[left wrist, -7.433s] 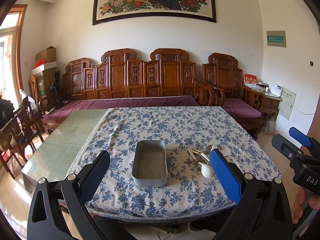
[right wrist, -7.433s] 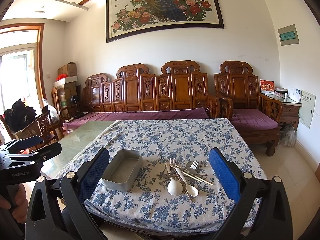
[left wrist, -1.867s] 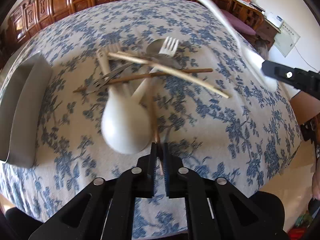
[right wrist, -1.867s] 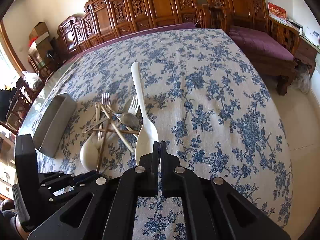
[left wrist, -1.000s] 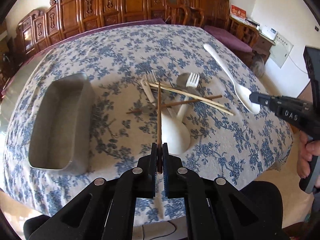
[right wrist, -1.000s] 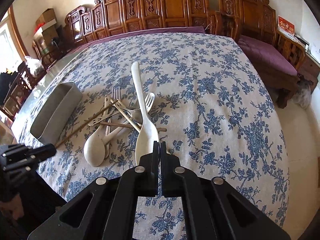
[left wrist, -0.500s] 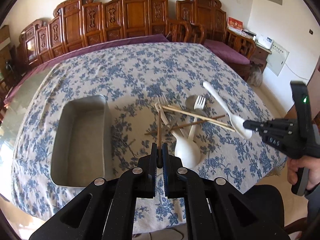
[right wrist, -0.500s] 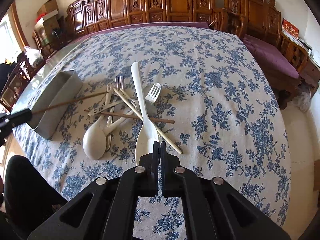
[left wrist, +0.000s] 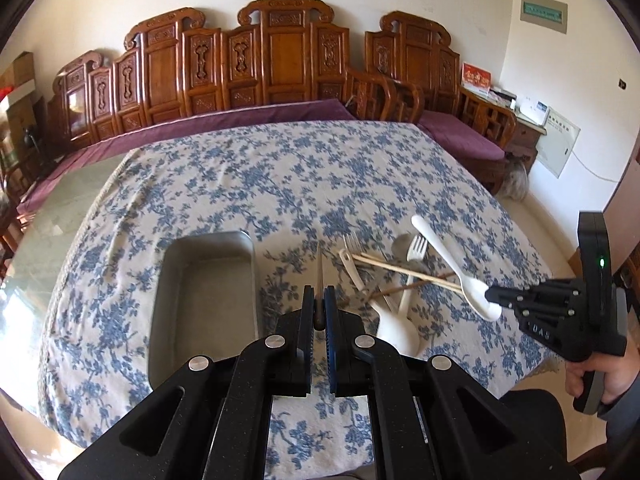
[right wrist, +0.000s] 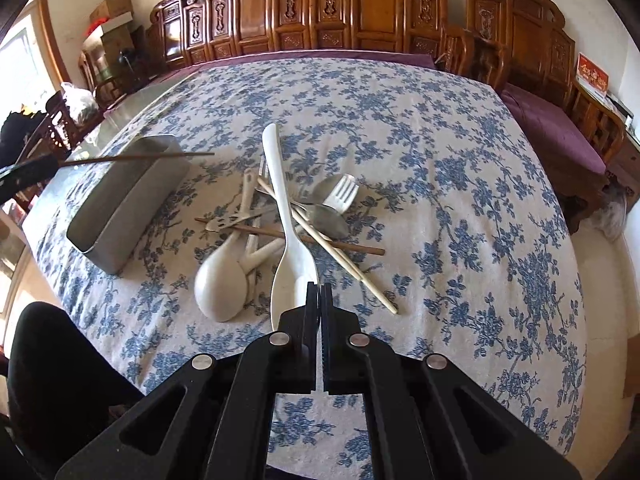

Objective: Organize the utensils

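Note:
My left gripper [left wrist: 319,298] is shut on a brown chopstick [left wrist: 319,270] and holds it above the cloth, just right of the empty metal tray [left wrist: 204,292]. In the right wrist view the chopstick [right wrist: 136,157] hovers over the tray [right wrist: 124,196]. My right gripper [right wrist: 319,294] is shut on the bowl of a white spoon [right wrist: 286,236], its handle pointing away over the utensil pile [right wrist: 276,224]. The spoon also shows in the left wrist view [left wrist: 452,262]. The pile holds forks, a white ladle-like spoon, a metal spoon and chopsticks.
The table has a blue-flowered cloth [left wrist: 280,176] and a bare glass strip [left wrist: 52,208] at the left. Carved wooden benches [left wrist: 260,64] with purple cushions line the far wall and right side. A cabinet [left wrist: 528,128] stands at the far right.
My left gripper has lifted and drawn back with the chopstick, shifting left toward the tray. My right gripper holds the white spoon over the pile, little moved.

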### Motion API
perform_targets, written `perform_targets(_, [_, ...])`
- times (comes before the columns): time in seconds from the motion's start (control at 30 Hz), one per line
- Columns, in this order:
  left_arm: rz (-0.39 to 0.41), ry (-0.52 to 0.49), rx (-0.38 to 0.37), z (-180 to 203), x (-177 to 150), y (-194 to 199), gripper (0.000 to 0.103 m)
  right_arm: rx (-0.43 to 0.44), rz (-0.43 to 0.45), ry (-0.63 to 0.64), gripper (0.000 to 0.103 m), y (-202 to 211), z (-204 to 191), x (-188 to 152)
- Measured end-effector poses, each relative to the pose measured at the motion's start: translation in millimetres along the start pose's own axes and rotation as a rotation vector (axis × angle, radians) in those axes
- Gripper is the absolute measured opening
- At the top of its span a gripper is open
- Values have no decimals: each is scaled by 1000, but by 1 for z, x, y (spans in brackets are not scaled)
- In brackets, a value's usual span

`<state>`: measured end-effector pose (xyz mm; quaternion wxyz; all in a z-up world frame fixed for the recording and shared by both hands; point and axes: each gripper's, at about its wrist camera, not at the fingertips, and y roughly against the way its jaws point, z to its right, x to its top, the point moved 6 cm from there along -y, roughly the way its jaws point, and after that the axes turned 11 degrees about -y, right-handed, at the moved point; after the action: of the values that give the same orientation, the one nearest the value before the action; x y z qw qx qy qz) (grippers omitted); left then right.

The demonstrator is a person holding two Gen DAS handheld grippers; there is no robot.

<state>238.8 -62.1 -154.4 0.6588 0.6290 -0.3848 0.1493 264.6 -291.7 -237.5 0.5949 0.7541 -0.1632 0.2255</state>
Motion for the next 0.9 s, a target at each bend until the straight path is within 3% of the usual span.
perform_targets(0.4, [43, 18, 60, -55, -8, 24, 4, 59, 9, 38, 2, 3, -59, 5])
perform_targets(0.9, [-52, 57, 102, -112, -62, -18, 4, 115, -23, 67, 2, -20, -148, 12])
